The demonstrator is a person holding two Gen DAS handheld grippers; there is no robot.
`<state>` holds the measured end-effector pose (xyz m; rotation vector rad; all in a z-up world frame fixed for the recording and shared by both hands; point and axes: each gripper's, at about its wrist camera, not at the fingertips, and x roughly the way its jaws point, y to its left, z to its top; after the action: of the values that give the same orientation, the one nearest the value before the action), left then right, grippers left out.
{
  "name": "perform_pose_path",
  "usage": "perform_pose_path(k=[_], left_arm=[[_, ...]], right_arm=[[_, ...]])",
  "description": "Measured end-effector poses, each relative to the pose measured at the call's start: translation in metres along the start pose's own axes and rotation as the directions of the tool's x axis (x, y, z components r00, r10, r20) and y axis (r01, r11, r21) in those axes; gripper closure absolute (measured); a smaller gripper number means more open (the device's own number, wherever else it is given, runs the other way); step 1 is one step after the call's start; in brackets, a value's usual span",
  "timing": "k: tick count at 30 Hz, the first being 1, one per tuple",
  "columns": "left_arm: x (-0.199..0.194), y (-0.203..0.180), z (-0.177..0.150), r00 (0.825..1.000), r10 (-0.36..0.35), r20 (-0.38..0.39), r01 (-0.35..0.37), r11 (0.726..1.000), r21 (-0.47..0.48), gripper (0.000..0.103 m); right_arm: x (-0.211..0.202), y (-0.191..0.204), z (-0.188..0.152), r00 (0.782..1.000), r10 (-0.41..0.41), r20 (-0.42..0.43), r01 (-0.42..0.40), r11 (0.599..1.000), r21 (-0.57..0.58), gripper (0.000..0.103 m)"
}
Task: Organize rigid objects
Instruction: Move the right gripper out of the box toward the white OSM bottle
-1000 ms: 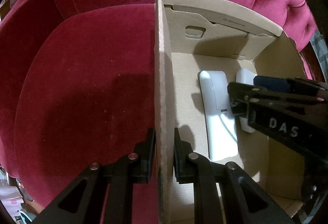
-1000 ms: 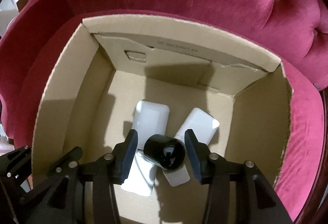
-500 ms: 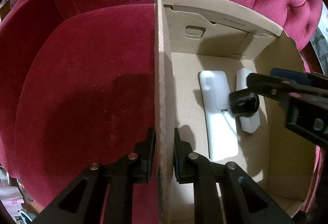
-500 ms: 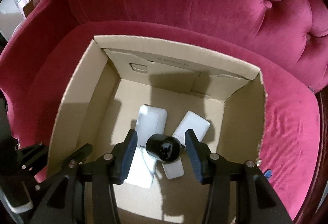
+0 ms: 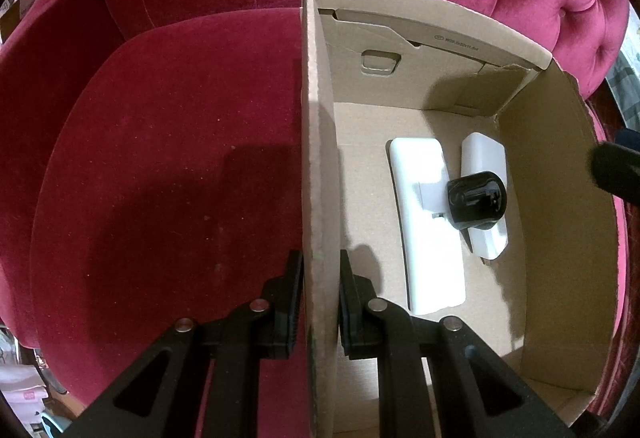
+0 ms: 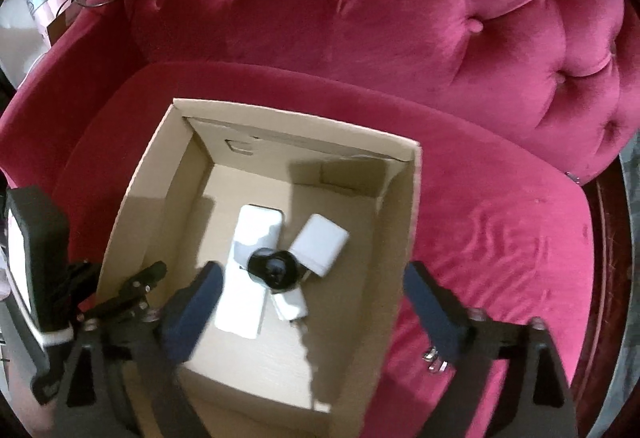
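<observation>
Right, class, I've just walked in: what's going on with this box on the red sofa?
A person with a gripper in each hand is packing things into a cardboard box on the sofa. The left gripper is clamped on the box's side wall. The right gripper, its jaws opening, holds nothing. A black cylinder lies inside across two white devices.

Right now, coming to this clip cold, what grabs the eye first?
A crimson tufted velvet sofa fills both views, with an open cardboard box on its seat. Inside, a black cylinder lies across two white slabs. The left hand-held gripper pinches the box's side wall; the right hand-held gripper is opening above, empty.
</observation>
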<state>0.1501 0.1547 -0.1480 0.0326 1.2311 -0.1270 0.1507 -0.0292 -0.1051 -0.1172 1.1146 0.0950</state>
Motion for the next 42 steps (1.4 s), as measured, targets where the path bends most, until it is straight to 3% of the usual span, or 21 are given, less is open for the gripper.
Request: perform_pose_path(k=[7,26,42], left_arm=[[0.001,0.000,0.000,1.000,0.002,0.001,-0.002,1.000,0.002,0.086],[0.001,0.000,0.000,1.000,0.001,0.001,-0.001,1.000,0.001,0.086],[0.000,-0.001,-0.001,1.000,0.005,0.001,-0.005,1.000,0.002,0.086]], right_arm=[[-0.021,-0.031,-0.013,0.999,-0.033,0.028,0.031,0.999,0.042,0.000],[-0.039,-0.114,-0.071,0.991,-0.131,-0.010,0.130,0.969,0.209,0.000],[0.004,-0.147,-0.145,0.986,-0.134,-0.102,0.158,0.947,0.280,0.000]])
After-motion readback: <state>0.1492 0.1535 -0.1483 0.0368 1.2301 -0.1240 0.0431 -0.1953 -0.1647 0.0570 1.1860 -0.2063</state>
